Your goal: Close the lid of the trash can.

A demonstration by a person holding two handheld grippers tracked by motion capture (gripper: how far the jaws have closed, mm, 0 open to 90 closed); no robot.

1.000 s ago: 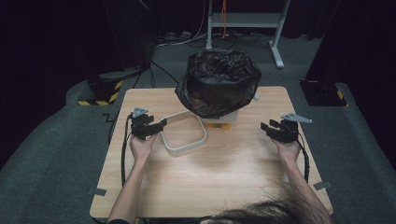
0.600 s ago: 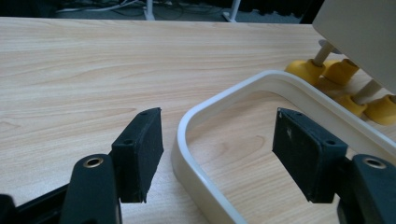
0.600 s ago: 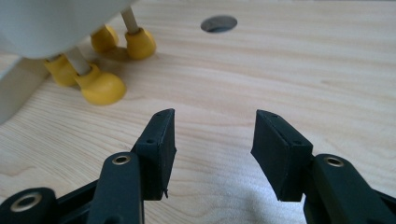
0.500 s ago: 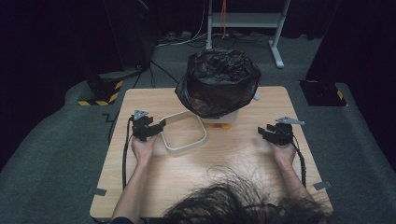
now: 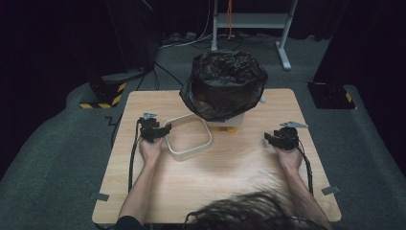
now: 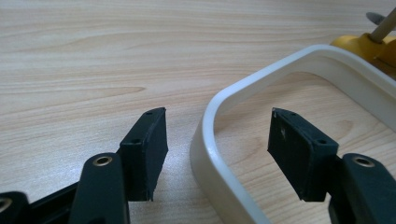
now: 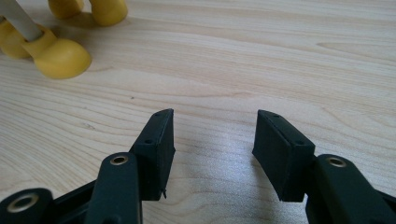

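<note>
Left tongs (image 6: 217,154) closing astride white frame (image 6: 219,116) rim, untouching, right tongs (image 7: 212,149) released over bare table (image 7: 280,56).

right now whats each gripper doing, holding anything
Left gripper: open, jaws just closing in, astride the wall of the white frame, pads not yet touching it.
Right gripper: open, nothing between its jaws.

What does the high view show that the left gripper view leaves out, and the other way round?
High view alone: the crumpled black plastic bag over a bin, the person's right gripper and the grey floor.

Left gripper view alone: close up, the left gripper straddles the cream rounded plastic frame, one jaw outside its wall and one inside, neither pad touching; its jaws have just been closing.

Both: the frame, the light wooden table and the yellow feet.
</note>
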